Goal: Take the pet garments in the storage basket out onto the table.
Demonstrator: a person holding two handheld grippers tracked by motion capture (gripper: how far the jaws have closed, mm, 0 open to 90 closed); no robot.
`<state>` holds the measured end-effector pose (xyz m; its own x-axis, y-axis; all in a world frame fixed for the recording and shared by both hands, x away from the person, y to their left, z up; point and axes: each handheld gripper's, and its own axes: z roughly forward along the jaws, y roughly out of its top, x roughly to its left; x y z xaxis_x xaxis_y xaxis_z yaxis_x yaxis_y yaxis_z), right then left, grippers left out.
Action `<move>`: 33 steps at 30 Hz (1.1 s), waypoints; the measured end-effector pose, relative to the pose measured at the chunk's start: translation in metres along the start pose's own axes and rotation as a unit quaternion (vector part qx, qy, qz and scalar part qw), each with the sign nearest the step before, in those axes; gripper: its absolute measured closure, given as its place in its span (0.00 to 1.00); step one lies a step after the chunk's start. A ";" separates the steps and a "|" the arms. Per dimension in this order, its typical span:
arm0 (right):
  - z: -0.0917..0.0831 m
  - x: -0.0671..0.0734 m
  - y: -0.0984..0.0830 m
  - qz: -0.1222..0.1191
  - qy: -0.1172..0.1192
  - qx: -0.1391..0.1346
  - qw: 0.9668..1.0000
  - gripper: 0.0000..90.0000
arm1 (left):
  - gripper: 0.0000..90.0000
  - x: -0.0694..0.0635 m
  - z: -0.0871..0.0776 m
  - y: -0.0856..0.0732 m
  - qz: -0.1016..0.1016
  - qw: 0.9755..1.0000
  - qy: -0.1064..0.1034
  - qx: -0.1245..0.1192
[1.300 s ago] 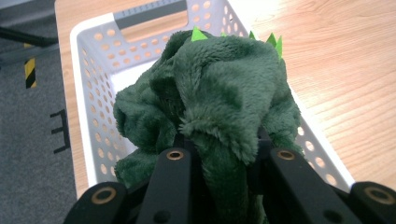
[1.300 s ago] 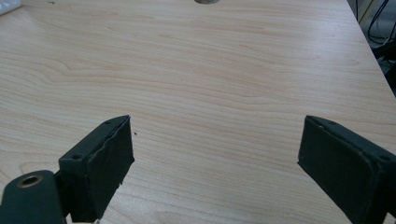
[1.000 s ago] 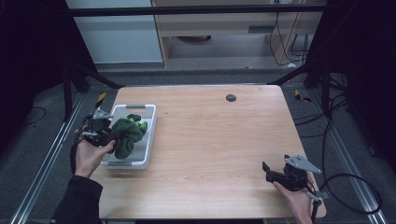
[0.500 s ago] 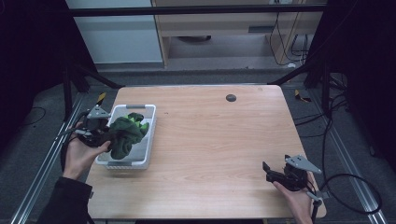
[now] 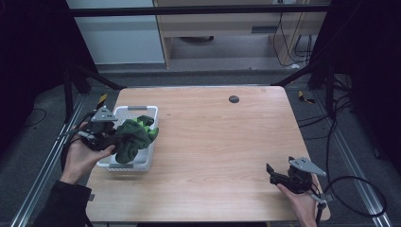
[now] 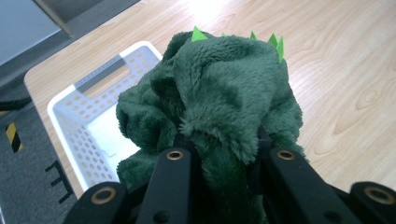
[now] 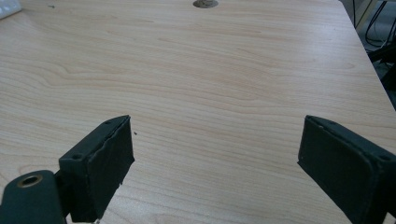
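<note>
A dark green plush toy (image 5: 133, 138) with light green spikes hangs above the white perforated basket (image 5: 126, 112) at the table's left side. My left gripper (image 5: 108, 137) is shut on the plush toy (image 6: 219, 107), whose fur bulges between the jaws in the left gripper view, with the basket (image 6: 88, 126) below and behind it. My right gripper (image 5: 276, 176) rests near the table's front right corner. It is open, its two black pads (image 7: 107, 163) wide apart over bare wood.
A small dark round hole (image 5: 233, 99) sits near the table's far edge, seen as the hole (image 7: 205, 3) in the right gripper view. Black frame posts and cables surround the table. The wooden table (image 5: 217, 142) stretches wide between basket and right gripper.
My left gripper has lifted the plush toy and drawn it slightly back toward the table's left edge, out of the basket. The right gripper has stayed put.
</note>
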<state>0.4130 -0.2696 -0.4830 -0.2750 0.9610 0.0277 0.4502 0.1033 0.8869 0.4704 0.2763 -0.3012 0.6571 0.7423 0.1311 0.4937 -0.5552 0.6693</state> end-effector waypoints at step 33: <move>-0.001 -0.002 0.001 -0.006 -0.004 -0.007 1.000 0.12 | 0.85 -0.067 0.031 0.045 0.118 0.989 -0.085 0.026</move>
<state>0.4131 -0.2713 -0.4818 -0.2740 0.9617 0.0128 0.4340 0.1117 0.8940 0.4661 0.1895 -0.3026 0.8416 0.5186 0.1508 0.3412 -0.7270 0.5959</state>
